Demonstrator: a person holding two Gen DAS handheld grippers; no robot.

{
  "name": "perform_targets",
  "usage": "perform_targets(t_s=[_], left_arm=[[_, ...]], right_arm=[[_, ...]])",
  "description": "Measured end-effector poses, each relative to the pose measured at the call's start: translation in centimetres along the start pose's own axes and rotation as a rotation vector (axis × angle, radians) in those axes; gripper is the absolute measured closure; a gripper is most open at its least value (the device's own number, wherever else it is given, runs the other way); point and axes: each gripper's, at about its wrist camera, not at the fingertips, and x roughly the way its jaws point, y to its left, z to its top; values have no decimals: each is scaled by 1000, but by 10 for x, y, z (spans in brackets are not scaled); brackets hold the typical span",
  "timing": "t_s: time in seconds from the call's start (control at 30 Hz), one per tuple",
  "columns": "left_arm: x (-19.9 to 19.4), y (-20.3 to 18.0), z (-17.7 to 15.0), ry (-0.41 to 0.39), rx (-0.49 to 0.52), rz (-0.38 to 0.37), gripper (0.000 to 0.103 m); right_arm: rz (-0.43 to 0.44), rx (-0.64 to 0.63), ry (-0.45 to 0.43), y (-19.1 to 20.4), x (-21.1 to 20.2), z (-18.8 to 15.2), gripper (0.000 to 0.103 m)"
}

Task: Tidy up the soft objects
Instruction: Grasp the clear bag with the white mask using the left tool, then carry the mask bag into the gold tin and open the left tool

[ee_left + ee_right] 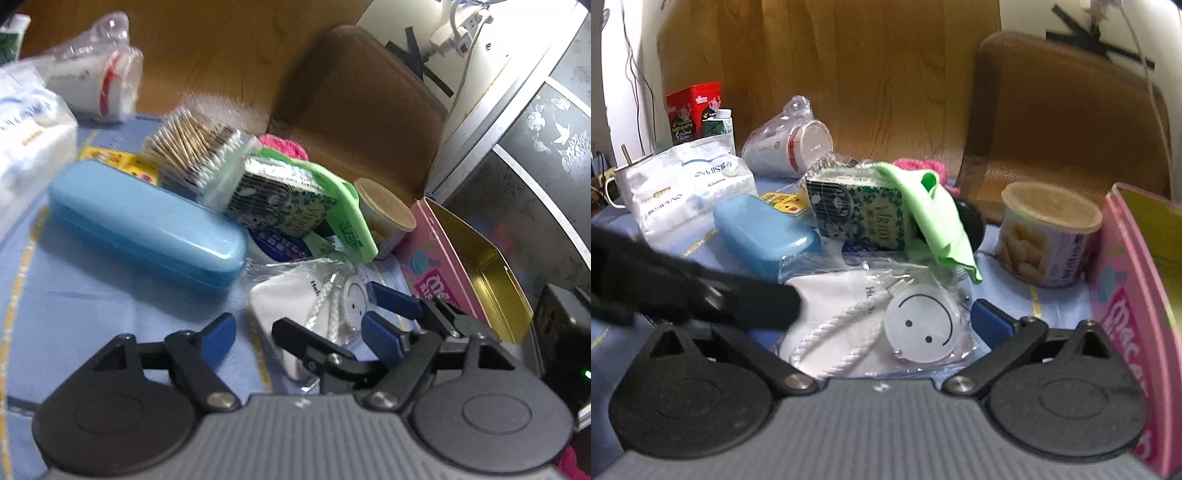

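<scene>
On the counter [1052, 306], a bagged mask [846, 325] lies nearest the camera. Behind it sit a glasses case [764, 232] at left and a patterned box [864, 214] under a cloth [934, 218]. A lidded snack can [1049, 236] stands right, beside an open tin [1126, 280].

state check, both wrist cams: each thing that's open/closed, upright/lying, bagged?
pink tin: open, nothing visible inside
blue case: closed, lying flat
snack can: upright, lid on
paper cups: bagged, lying on their side
smiley-face item: sealed in clear bag, flat on the cloth
cotton swabs: bagged, propped on the pile
left gripper: open
right gripper: open, bag between the fingers
</scene>
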Motion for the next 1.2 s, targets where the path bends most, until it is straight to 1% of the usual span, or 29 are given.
perform_targets(t_s=[0.03,0.07,0.1,0.13,0.17,0.23,0.3,0.37,0.5,0.6,0.67,0.77,0.87,0.97,1.07,1.13,1.2], left_arm=[[3,2,0,6,-15,-19,40],[4,2,0,7,-21,-30,50],[5,3,-1,6,-29,-36,52],[5,1,-3,-3,-29,-30,53],[3,0,-6,-12,-25,-19,56],[-4,-3,-10,-29,-29,-12,57],[-17,-6,-14,-50,-24,-21,61],[-33,-10,-22,-73,-23,-45,61],[-53,-35,-25,-111,58,-17,61],[-68,-64,-22,-159,139,-11,61],[-75,-83,-19,-179,181,-34,61],[-76,-114,-19,-187,252,-74,60],[-62,-150,-25,-165,326,-115,60],[-34,-178,-34,-105,364,-155,58],[-8,-202,-46,-47,403,-182,58],[10,-214,-53,-15,427,-188,54],[22,-220,-59,13,442,-180,46]], right_arm=[[5,9,3,-3,-1,1,0],[7,22,3,-5,-3,-1,0],[5,31,7,-5,-2,1,0],[2,41,10,-6,-4,1,0],[-3,43,7,-7,-7,-1,0],[-4,38,2,-5,-10,-2,0],[-8,35,-32,-1,-20,-6,4],[-2,46,-69,2,-31,-11,7],[-8,31,-161,10,-59,-23,12],[-58,1,-257,17,-80,-21,12],[-82,16,-314,14,-95,-17,12],[-132,27,-407,2,-121,-15,12],[-206,33,-470,-16,-147,-21,12],[-284,68,-487,-42,-166,-31,12],[-348,127,-466,-70,-177,-47,11],[-377,184,-434,-89,-179,-57,10],[-392,244,-404,-103,-178,-64,7]])
